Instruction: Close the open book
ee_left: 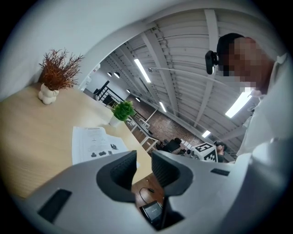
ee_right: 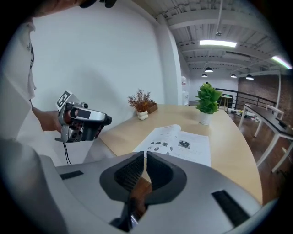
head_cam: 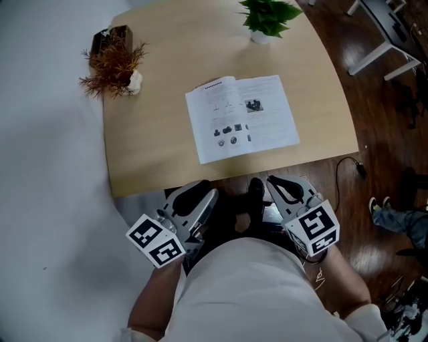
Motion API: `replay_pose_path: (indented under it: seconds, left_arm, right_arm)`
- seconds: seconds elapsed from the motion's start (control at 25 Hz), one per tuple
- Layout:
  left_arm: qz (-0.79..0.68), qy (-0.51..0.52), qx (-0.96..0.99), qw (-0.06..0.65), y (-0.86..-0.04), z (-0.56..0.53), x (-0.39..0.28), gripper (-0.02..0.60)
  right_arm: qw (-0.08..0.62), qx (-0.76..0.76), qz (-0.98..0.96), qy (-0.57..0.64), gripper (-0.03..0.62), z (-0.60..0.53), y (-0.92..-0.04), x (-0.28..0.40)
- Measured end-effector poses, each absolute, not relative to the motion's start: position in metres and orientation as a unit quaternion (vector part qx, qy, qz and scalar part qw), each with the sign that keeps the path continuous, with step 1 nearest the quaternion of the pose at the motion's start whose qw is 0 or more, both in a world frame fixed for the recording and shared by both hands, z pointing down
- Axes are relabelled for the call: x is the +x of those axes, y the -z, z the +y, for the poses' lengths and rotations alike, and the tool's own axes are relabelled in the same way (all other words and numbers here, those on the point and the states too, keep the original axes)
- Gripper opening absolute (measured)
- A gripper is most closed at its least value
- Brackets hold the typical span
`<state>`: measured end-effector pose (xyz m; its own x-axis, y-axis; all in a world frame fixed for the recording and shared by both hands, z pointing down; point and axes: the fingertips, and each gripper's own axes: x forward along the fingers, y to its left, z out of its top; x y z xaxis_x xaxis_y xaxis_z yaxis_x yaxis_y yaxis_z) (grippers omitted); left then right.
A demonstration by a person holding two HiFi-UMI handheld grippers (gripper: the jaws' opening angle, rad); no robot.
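Below the near edge of the table (head_cam: pixel 134 167), close against my body, both grippers hang short of the work. My left gripper (ee_left: pixel 143 161) has its jaws parted a moderate way, with nothing between them; only floor and the table's edge show through the gap. My right gripper (ee_right: pixel 144 158) has its jaws drawn in to a thin slit and is empty too.

Further out, the open book (head_cam: pixel 241 117) lies flat and face up on the table, a little right of centre and well apart from both grippers. Its near edge lies fairly close to the table's near edge. Its spine runs roughly away from me, and the left page arches slightly near the fold. A green potted plant (head_cam: pixel 267 17) stands at the far edge and a dried reddish plant (head_cam: pixel 114 63) at the far left corner, both clear of the book.

I judge that closing has not begun. The book looks thin and soft, so the main risk is catching only the top leaf and turning a page instead of closing the cover. With its jaws nearly together, my right gripper could only nudge. A sideways push on the smooth wood may slide the whole book towards the edge, or crease a page
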<state>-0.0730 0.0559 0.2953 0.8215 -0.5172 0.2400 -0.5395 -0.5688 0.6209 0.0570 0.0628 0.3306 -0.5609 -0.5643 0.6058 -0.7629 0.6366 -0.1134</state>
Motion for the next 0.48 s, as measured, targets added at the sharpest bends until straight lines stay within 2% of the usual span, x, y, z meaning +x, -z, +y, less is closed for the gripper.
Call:
replay_pose_path:
  seconds: [0.48]
  left_arm:
    - [-0.356,0.002,0.857,0.372,-0.312,0.042,-0.084,0.072]
  right_arm:
    - [0.327,0.294,-0.895,-0.073,0.003,0.035,-0.336,0.030]
